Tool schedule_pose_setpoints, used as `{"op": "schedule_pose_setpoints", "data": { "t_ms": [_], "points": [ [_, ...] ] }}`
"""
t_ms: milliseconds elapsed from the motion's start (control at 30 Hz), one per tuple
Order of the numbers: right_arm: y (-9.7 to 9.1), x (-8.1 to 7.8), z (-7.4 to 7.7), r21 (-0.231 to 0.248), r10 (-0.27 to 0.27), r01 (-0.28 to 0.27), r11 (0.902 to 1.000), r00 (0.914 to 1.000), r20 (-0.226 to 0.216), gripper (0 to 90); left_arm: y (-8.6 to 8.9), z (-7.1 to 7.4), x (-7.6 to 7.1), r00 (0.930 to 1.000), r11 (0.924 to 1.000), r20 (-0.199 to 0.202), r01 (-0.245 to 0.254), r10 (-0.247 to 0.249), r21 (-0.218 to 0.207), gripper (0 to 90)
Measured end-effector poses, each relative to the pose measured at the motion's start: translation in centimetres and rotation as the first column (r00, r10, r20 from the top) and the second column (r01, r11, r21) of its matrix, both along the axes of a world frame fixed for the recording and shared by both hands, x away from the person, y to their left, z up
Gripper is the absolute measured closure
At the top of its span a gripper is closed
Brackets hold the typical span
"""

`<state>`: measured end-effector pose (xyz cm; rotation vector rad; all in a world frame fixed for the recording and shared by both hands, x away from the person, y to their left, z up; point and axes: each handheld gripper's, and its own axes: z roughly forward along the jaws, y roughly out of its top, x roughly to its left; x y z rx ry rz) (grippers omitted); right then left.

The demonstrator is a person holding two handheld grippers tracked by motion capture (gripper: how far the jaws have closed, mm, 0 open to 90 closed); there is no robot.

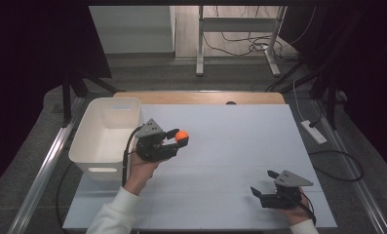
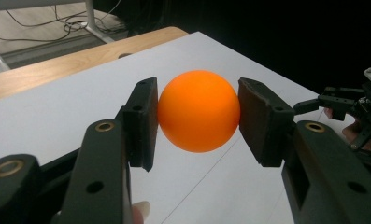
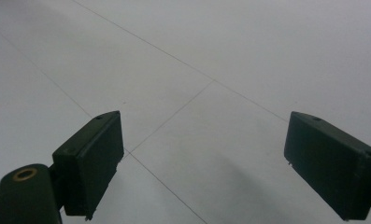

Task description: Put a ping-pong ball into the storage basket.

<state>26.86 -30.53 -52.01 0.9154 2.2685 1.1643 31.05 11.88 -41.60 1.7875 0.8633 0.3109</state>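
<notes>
- One smooth orange plastic ball sits clamped in the left gripper, near the table's left edge; white plastic bin just leftward
- Right gripper jaws apart, empty, near-right corner

I've got the bin at the table's left edge, left gripper just right of the bin with the ball between its jaws above the table, right gripper well apart, at the table's near right corner
</notes>
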Motion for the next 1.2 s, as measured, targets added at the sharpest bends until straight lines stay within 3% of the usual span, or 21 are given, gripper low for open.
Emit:
{"op": "schedule_pose_setpoints", "data": {
  "t_ms": [1200],
  "points": [
    [0.0, 0.0, 0.0, -0.001, 0.001, -0.001, 1.0000, 1.0000, 0.002, 11.7, 2.9, 1.9, -0.7, 0.9961, 0.9975, 0.057, -0.066, 0.067, -0.027, 50.4]
  ]
}}
